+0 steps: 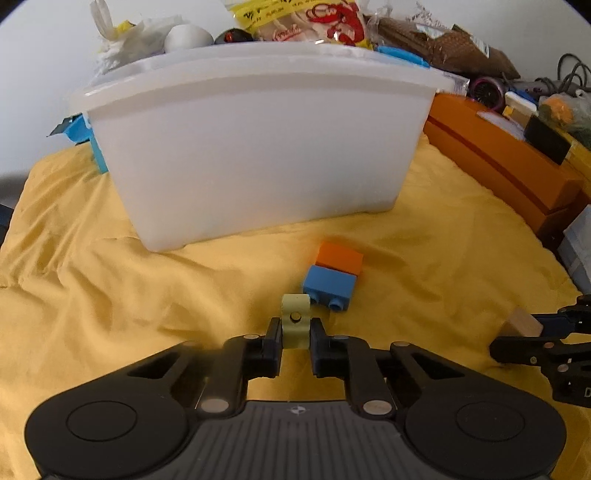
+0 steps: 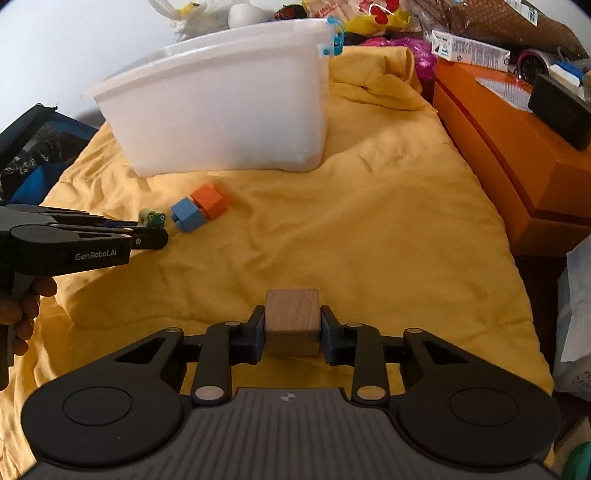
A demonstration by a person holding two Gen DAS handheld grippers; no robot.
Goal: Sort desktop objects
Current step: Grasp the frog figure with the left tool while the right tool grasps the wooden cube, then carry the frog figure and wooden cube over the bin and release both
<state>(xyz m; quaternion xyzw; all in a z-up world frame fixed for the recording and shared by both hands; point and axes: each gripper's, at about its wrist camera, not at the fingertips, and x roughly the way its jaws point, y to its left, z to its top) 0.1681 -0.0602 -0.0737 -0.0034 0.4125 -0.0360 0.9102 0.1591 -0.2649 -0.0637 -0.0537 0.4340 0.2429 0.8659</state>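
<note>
My left gripper (image 1: 294, 328) is shut on a small pale green frog toy (image 1: 294, 319), low over the yellow cloth; the toy's face shows in the right wrist view (image 2: 152, 218). My right gripper (image 2: 292, 328) is shut on a wooden cube (image 2: 292, 321), which also shows at the right edge of the left wrist view (image 1: 521, 322). A blue brick (image 1: 330, 286) and an orange brick (image 1: 340, 257) lie touching on the cloth just ahead of the left gripper, in front of the white plastic bin (image 1: 255, 147). They also show in the right wrist view: the blue brick (image 2: 187, 215) and the orange brick (image 2: 209, 200).
The yellow cloth (image 2: 369, 240) covers the work surface. An orange box (image 2: 509, 147) with a black block on it stands at the right. Snack bags and clutter (image 1: 314, 18) pile behind the bin. A blue and black object (image 2: 33, 155) lies at the left.
</note>
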